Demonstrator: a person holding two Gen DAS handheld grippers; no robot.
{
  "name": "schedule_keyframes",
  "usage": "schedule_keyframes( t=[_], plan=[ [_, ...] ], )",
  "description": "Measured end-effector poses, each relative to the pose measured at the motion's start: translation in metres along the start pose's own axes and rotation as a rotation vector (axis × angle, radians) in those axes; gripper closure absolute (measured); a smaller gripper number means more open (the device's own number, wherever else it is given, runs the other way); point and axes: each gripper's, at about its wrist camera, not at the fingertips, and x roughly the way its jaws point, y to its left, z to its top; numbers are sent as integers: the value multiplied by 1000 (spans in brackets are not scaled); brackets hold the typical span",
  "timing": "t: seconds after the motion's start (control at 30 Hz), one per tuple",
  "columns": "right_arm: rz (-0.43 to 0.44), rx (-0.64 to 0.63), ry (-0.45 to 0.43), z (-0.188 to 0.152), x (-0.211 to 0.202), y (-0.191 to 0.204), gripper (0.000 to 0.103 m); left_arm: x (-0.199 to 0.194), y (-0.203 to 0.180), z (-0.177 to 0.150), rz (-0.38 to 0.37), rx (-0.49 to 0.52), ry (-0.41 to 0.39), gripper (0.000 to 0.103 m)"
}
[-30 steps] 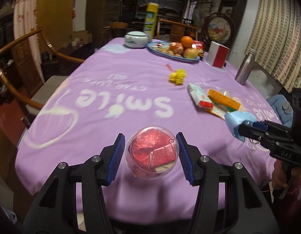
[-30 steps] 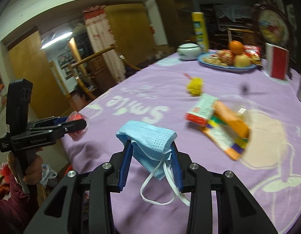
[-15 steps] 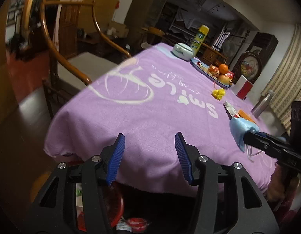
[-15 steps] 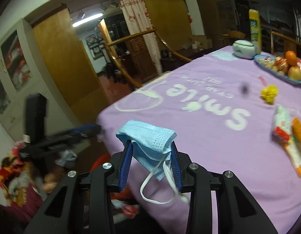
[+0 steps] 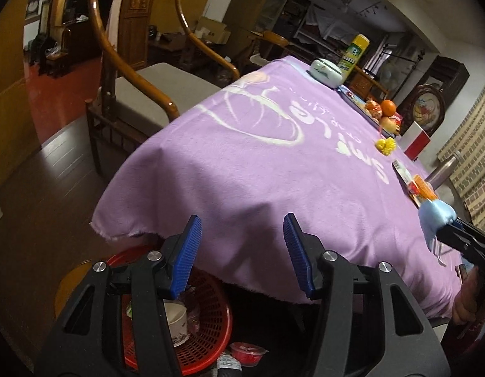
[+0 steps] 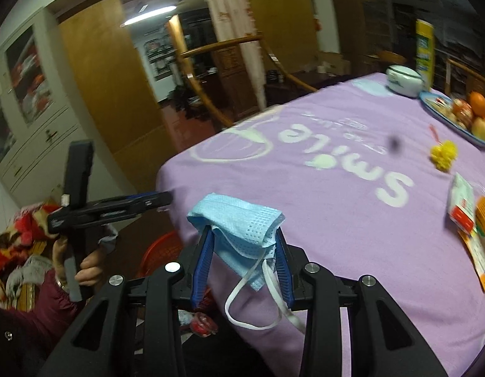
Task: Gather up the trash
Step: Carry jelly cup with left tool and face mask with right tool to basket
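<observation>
My left gripper (image 5: 240, 259) is open and empty, held off the near left corner of the purple table (image 5: 273, 163), above a red basket (image 5: 211, 311) on the floor that holds a white cup and other trash. A clear cup with red contents (image 5: 247, 352) lies on the floor beside the basket. My right gripper (image 6: 244, 260) is shut on a blue face mask (image 6: 239, 220), its white loops hanging down, over the table's front edge. The mask also shows in the left wrist view (image 5: 435, 216). The left gripper also shows in the right wrist view (image 6: 167, 198).
On the table lie a yellow pompom (image 6: 443, 155), a white and red packet (image 6: 462, 202), orange wrappers (image 6: 482, 235), a fruit plate (image 6: 455, 110), a white jar (image 6: 402, 80) and a yellow can (image 6: 424, 50). A wooden armchair (image 5: 138, 94) stands at the table's left.
My left gripper let go of the clear cup with red contents, which now lies on the floor, and swung to the table's left corner. My right gripper kept the mask and turned left.
</observation>
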Motion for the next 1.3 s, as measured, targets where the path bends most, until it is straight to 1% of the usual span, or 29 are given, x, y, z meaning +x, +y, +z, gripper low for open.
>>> schedule_keyframes(
  t=[0.17,0.27,0.37,0.43,0.53,0.6,0.67,0.73,0.8,0.93,1.0,1.07,1.17,1.2,1.27,1.3],
  plan=[
    [45,-44,-1,4,4,21,66,-6,4,-3,21,3,7,49],
    [57,-53,4,4,7,27,66,-5,4,-10,36,21,28,42],
    [67,-62,23,2,12,33,66,5,3,-21,49,50,76,39],
    [73,-68,30,2,16,36,66,12,6,-27,45,46,110,37],
    [69,-71,24,3,14,37,66,25,5,-41,22,50,183,37],
    [66,-58,11,4,10,32,66,33,-3,-53,8,91,226,37],
    [62,-47,5,4,8,28,66,42,-15,-64,-23,134,278,37],
    [64,-37,6,2,6,24,66,55,-29,-80,-64,175,353,36],
    [67,-33,8,-1,5,23,66,65,-39,-97,-81,208,424,35],
    [77,-22,7,-5,3,19,66,81,-57,-128,-82,302,557,35],
    [82,-18,2,-8,0,16,66,89,-61,-138,-88,304,598,35],
    [86,-15,0,-11,-2,15,66,98,-59,-147,-71,299,636,35],
    [88,-8,-2,-15,-5,10,66,108,-51,-158,-68,264,698,35],
    [89,-5,-3,-15,-6,8,66,111,-50,-159,-67,252,712,35],
    [93,6,-4,-16,-6,3,66,117,-46,-161,-31,234,722,35],
    [96,10,-4,-17,-6,2,66,119,-44,-161,-25,228,722,35]
  ],
)
